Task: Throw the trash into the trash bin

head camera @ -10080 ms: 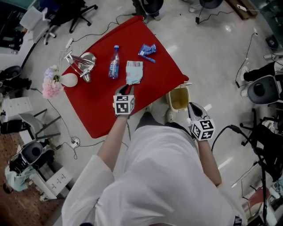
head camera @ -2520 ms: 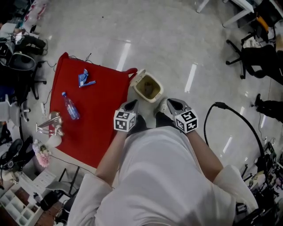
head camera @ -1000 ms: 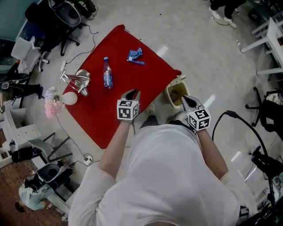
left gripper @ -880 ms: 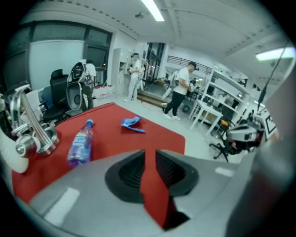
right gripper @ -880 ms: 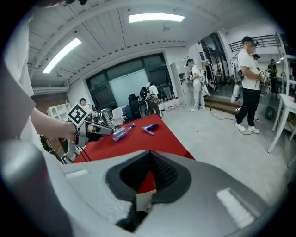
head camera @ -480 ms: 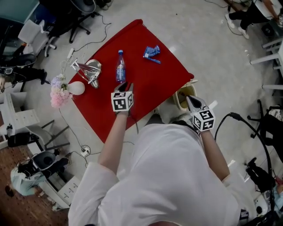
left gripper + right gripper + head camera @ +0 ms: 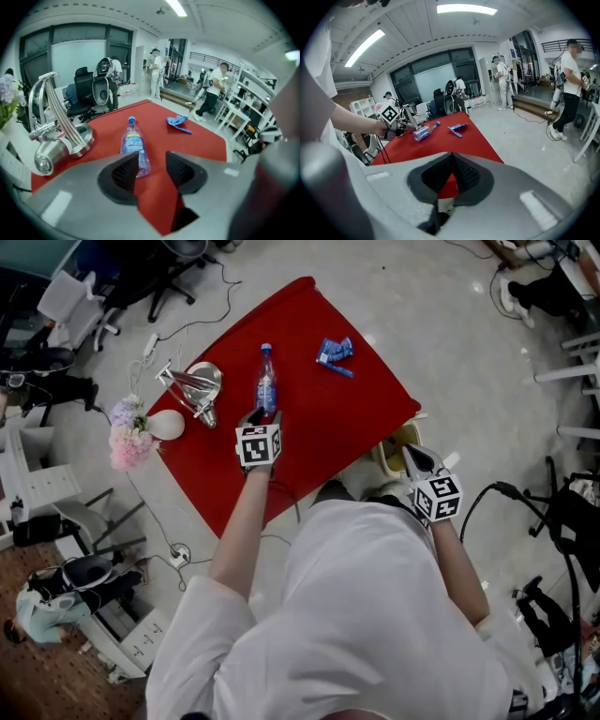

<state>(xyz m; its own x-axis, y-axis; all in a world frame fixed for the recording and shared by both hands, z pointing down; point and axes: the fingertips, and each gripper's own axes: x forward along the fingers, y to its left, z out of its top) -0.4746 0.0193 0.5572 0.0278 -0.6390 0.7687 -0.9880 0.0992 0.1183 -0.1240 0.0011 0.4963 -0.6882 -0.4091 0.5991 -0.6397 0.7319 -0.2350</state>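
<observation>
A clear plastic bottle (image 7: pixel 266 390) with a blue cap lies on the red tablecloth (image 7: pixel 319 418). A crumpled blue wrapper (image 7: pixel 335 352) lies farther right. My left gripper (image 7: pixel 262 416) hovers at the bottle's near end, and its jaws have just been opening. In the left gripper view the bottle (image 7: pixel 134 145) lies just ahead of the open left gripper (image 7: pixel 152 161), its near end by the left pad and unpressed; the wrapper (image 7: pixel 178 121) lies beyond. My right gripper (image 7: pixel 413 455) is shut and empty over the beige trash bin (image 7: pixel 397 438), and its own view shows the right gripper (image 7: pixel 450 161) closed.
A metal stand (image 7: pixel 192 386), a white vase (image 7: pixel 167 425) and pink flowers (image 7: pixel 127 433) occupy the table's left end. Office chairs (image 7: pixel 66 296) and cables (image 7: pixel 178 549) surround the table. People stand in the background (image 7: pixel 213 89).
My left gripper has travelled forward over the red cloth to the bottle, with its jaws wider apart. The right gripper stays by the bin. The pale blue paper seen earliest is gone from the table.
</observation>
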